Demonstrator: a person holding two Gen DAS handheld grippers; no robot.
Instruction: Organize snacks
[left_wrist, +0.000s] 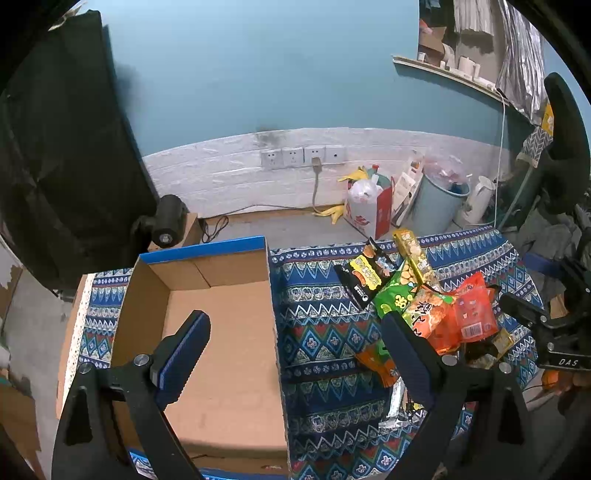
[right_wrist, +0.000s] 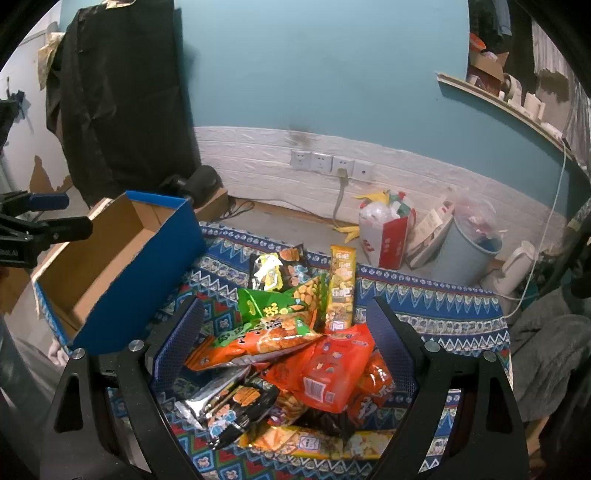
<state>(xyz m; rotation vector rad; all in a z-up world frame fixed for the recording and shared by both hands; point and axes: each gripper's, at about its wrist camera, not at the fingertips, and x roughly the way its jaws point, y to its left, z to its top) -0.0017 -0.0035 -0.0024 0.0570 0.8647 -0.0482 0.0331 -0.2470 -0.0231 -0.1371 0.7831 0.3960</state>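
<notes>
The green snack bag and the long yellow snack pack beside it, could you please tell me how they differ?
The green snack bag is wide and lies crumpled, partly under an orange bag; the long yellow snack pack is narrow, flat and fully on top. Both lie in the pile on the patterned cloth, outside the box.

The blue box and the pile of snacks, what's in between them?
Only bare patterned cloth lies between the blue box and the pile of snacks. The left wrist view shows it best.
</notes>
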